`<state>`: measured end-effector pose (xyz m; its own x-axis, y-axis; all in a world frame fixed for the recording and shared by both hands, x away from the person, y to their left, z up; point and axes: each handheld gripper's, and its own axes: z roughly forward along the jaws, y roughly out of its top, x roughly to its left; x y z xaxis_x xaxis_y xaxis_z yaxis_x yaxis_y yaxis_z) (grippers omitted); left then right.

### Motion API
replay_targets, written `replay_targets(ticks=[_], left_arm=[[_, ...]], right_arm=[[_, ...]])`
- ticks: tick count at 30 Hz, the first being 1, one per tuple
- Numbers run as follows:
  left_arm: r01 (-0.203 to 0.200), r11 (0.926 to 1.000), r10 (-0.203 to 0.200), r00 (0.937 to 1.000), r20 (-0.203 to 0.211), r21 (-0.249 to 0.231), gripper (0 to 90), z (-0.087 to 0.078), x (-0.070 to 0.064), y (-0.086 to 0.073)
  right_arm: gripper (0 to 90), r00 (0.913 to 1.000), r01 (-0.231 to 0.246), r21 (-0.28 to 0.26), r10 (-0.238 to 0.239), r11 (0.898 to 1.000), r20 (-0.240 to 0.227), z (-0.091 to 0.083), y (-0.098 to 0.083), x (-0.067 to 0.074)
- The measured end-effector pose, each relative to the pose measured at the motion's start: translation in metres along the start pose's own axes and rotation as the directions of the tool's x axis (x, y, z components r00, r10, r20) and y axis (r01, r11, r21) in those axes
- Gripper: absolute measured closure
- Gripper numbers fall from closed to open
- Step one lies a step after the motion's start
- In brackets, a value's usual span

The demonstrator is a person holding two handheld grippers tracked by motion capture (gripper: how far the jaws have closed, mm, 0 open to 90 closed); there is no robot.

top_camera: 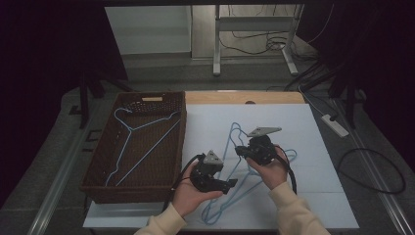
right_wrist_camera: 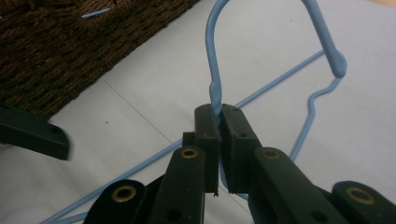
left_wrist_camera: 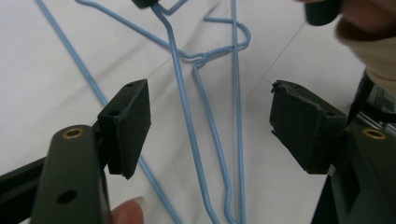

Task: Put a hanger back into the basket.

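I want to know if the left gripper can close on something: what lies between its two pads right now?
In the left gripper view, blue hanger wires run between the open left gripper's pads, touching neither.

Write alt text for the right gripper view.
Black tongs shut on the neck of a light blue wire hanger, whose hook curves up above them. A second blue hanger lies on the white table behind, and a brown wicker basket fills the upper left corner.
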<state>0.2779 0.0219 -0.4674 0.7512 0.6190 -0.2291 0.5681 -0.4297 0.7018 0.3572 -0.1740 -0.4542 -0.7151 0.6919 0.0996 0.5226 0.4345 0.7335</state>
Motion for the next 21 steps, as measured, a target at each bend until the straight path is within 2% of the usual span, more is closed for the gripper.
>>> replay_targets(ticks=[3,6,11,13,14,15,17,20,21], left_arm=[[0.008,0.9998,-0.008,0.9999,-0.012,0.020,31.8,0.010,0.003,0.000],[0.030,0.9987,-0.030,0.9995,-0.011,0.041,42.0,0.022,0.007,0.001],[0.058,0.9959,-0.060,0.9979,0.026,0.069,61.5,0.034,0.011,0.001],[0.065,0.9953,-0.067,0.9970,0.038,0.072,76.4,0.035,0.012,0.000],[0.066,0.9949,-0.070,0.9967,0.042,0.076,76.4,0.036,0.012,0.000],[0.076,0.9945,-0.079,0.9958,0.045,0.072,82.2,0.036,0.013,-0.001],[0.095,0.9931,-0.099,0.9934,0.057,0.069,84.9,0.035,0.014,-0.001],[0.109,0.9930,-0.111,0.9925,0.050,0.045,86.2,0.033,0.014,-0.001],[0.114,0.9928,-0.115,0.9921,0.049,0.037,86.3,0.032,0.014,-0.002]], right_arm=[[86.2,1.0000,0.003,-0.005,-0.003,1.000,-0.003,-0.001,-0.001,0.001],[86.3,0.9999,0.005,-0.011,-0.005,1.000,-0.010,-0.004,-0.001,0.002],[86.2,0.9998,0.010,-0.022,-0.010,1.000,-0.018,-0.007,-0.002,0.004],[86.2,0.9997,0.012,-0.024,-0.012,1.000,-0.020,-0.008,-0.003,0.004],[86.2,0.9997,0.009,-0.028,-0.010,1.000,-0.021,-0.008,-0.003,0.004],[86.1,0.9997,0.007,-0.029,-0.008,1.000,-0.023,-0.010,-0.004,0.003],[85.8,0.9995,0.006,-0.042,-0.008,0.999,-0.030,-0.013,-0.005,0.003],[84.4,0.9991,-0.006,-0.065,0.003,0.998,-0.043,-0.018,-0.008,0.000],[81.5,0.9986,-0.008,-0.074,0.004,0.997,-0.053,-0.021,-0.010,-0.001]])
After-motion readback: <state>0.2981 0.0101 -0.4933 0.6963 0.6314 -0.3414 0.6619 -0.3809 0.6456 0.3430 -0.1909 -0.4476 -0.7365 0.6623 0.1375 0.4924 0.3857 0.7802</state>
